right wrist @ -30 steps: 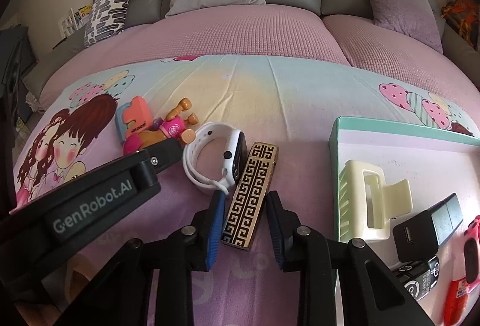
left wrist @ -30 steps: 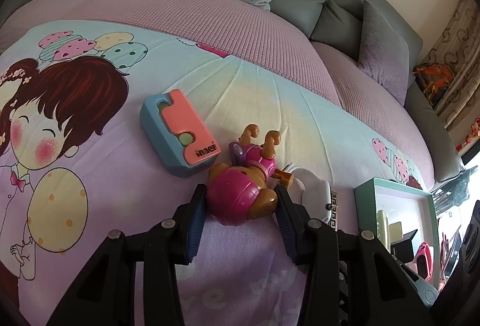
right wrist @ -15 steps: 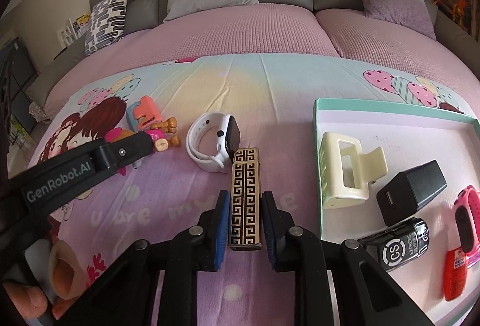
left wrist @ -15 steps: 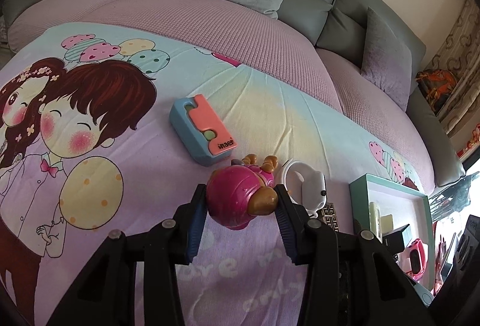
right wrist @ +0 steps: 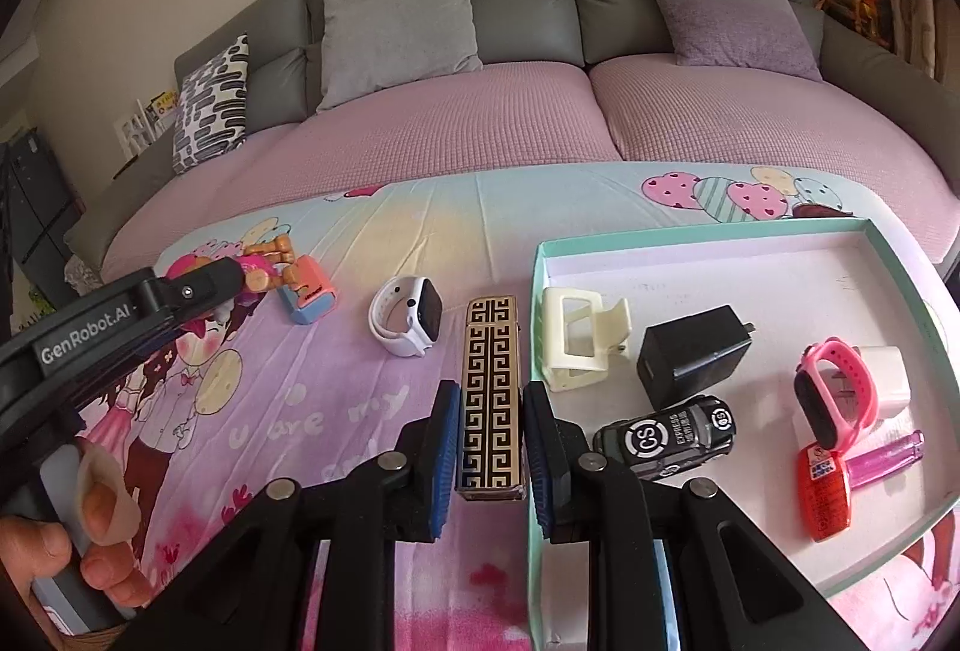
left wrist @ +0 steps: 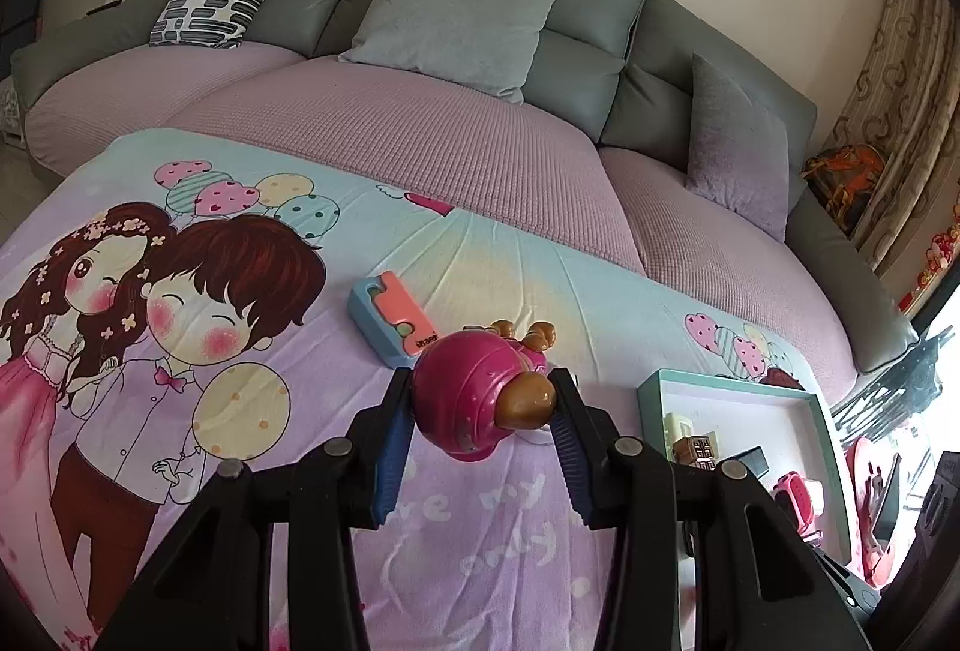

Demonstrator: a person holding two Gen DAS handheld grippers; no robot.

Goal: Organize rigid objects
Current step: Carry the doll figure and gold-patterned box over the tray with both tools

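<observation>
A magenta figure toy (left wrist: 474,399) with brown limbs was held off the blanket between the left tongs (left wrist: 480,429). A long black-and-gold patterned case (right wrist: 491,399) was clamped lengthwise in the right tongs (right wrist: 489,447), beside the teal tray (right wrist: 708,231). A white smartwatch (right wrist: 407,324) and a blue-and-coral block (right wrist: 309,294) lay on the blanket.

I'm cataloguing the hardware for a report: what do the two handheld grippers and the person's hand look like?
Both grippers are matte black plastic with angular arms, silver round screws at the joints, and ribbed blue pads inside each finger. The left gripper and the right gripper look identical in build. The left one's side carries white "GenRobot.AI" lettering. The person's hand is bare; no sleeve or cables show.
</observation>
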